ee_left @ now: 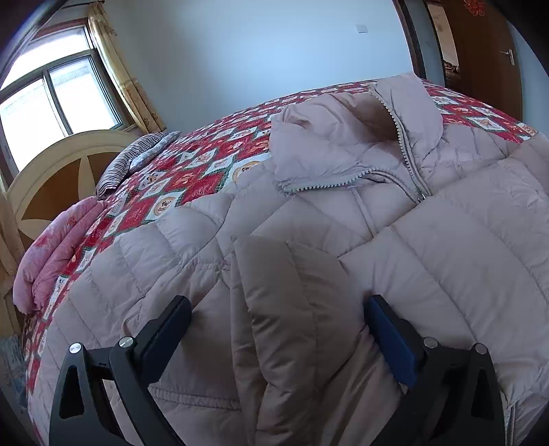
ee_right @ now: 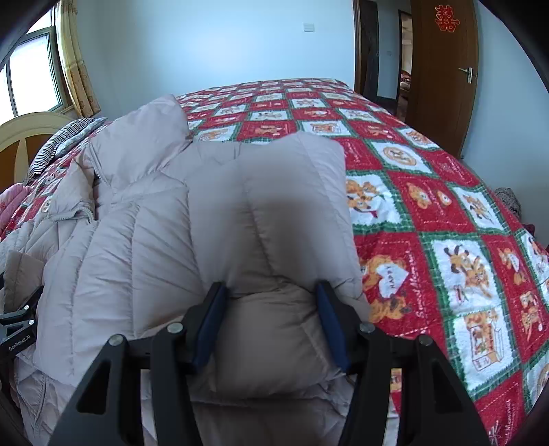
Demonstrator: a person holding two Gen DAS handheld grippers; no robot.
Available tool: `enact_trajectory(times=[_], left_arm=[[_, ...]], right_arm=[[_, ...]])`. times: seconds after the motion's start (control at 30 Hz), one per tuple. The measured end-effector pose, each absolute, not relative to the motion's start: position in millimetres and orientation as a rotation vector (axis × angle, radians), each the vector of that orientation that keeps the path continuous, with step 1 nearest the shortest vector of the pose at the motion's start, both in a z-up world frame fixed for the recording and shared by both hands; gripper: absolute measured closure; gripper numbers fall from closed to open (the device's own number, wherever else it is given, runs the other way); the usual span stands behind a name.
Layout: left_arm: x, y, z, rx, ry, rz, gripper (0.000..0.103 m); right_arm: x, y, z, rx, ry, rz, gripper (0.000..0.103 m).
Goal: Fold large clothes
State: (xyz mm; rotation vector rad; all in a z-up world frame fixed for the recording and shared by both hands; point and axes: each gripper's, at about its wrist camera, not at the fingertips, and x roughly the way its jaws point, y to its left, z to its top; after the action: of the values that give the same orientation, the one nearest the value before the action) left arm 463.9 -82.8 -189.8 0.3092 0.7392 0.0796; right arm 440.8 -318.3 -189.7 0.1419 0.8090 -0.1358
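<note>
Left wrist view, catalogued left to right: window [ee_left: 51, 103] at 10 o'clock; yellow curtain [ee_left: 123, 79] just beside it; cream headboard [ee_left: 61, 168] at 9 o'clock; folded pink quilt [ee_left: 48, 254] below the headboard; striped pillow [ee_left: 133, 161] near the headboard; red patchwork bedspread [ee_left: 212, 151] across the middle; pale pink puffer jacket [ee_left: 446, 247] lying on the bedspread from centre to 3 o'clock, collar at 1 o'clock, zipper [ee_left: 408, 161] part undone; left gripper [ee_left: 278, 319] at 6 o'clock, jaws spread wide, a puffed fold of the jacket standing between the fingers, the black finger apart from it, the blue pad [ee_left: 391, 343] touching or nearly touching the cloth; whether it pinches, I cannot tell; brown door [ee_left: 494, 61] at 2 o'clock.

Right wrist view, same order: the left gripper's black frame [ee_right: 17, 329] at 8 o'clock; puffer jacket [ee_right: 137, 247] from 9 o'clock to centre; right gripper [ee_right: 271, 302] at 6 o'clock, its blue-padded fingers [ee_right: 209, 329] pressed on either side of a thick quilted section of the jacket, holding it; bedspread [ee_right: 446, 219] bare from centre to 4 o'clock; light switch [ee_right: 308, 26] at 12 o'clock; door [ee_right: 442, 68] at 1 o'clock, bearing a red paper emblem [ee_right: 446, 19].
</note>
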Motion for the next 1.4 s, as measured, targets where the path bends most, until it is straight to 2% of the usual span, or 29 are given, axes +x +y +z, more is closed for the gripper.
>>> enact_trajectory(times=[0.2, 0.47, 0.6, 0.7, 0.93, 1.23, 1.4], left_arm=[[465.5, -78.1, -191.1, 0.266, 0.752, 0.069, 0.001], [465.6, -77.4, -192.2, 0.260, 0.757, 0.065, 0.001], [468.2, -76.1, -193.8, 0.251, 0.768, 0.060, 0.001], [468.7, -75.4, -194.5, 0.246, 0.772, 0.058, 0.001], [468.9, -75.2, -195.0, 0.242, 0.772, 0.058, 0.001], [469.1, -75.0, -195.2, 0.241, 0.772, 0.058, 0.001], [469.0, -74.8, -194.9, 0.241, 0.772, 0.058, 0.001]], right_arm=[[431.1, -324.3, -151.5, 0.190, 0.667, -0.196, 0.041], [479.7, -327.0, -192.9, 0.145, 0.828, -0.178, 0.040], [484.5, -322.9, -195.5, 0.101, 0.855, -0.194, 0.039], [477.3, -317.6, -181.4, 0.074, 0.852, -0.236, 0.040], [434.6, -253.3, -137.2, 0.045, 0.740, -0.095, 0.030], [439.1, -210.3, -194.9, 0.023, 0.831, -0.002, 0.030], [441.7, -208.5, -202.5, 0.023, 0.850, -0.005, 0.027]])
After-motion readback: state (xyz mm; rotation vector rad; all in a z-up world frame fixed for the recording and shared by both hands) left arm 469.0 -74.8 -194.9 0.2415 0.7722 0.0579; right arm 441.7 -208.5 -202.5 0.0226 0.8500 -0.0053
